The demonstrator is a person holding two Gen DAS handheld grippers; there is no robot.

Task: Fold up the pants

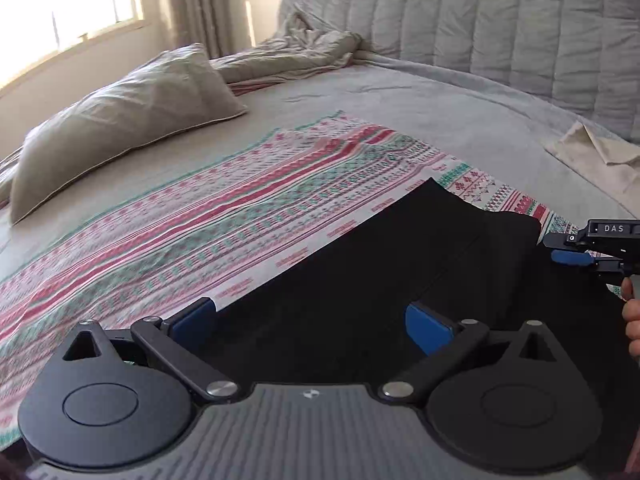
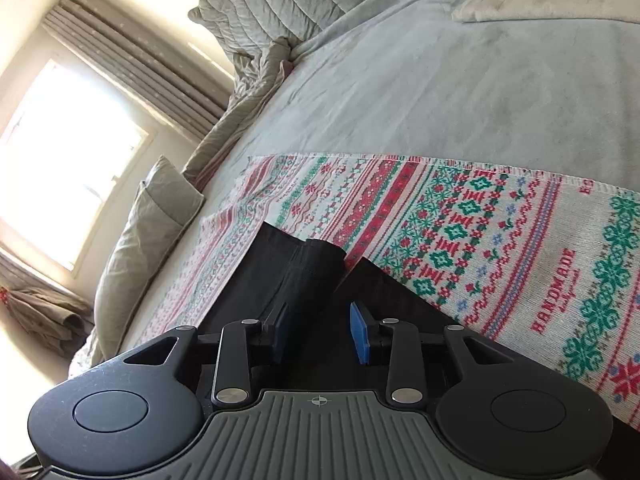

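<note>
**Black pants on a patterned cloth, both tools spread above them**

One pair of black pants [image 1: 360, 276] lies on a red, green and white knitted-pattern cloth [image 1: 192, 216] spread over the grey bed [image 1: 460, 120]; the cloth carries the word "HANDMADE" [image 2: 554, 290] in red letters, repeated along its edge in the left wrist view, though blurred there; in the right wrist view the pants [image 2: 292, 280] show a folded layer on top, with a narrow gap of cloth visible beside it.

The left tool [image 1: 312, 324] hangs just over the near part of the pants, its two blue pads wide apart and grasping nothing; the right tool [image 2: 318, 330] is likewise released, its two blue pads apart with black fabric below and between them, though whether they touch it cannot be told; seen from the left wrist, the right tool [image 1: 576, 254] sits at the pants' right edge and its body bears the letters "DAS" [image 1: 614, 228].

One grey pillow [image 1: 124, 120] rests on the bed beyond the cloth; a quilted grey cover [image 1: 500, 28] rises behind; one window [image 2: 68, 168] with striped curtains [image 2: 136, 64] is bright.
</note>
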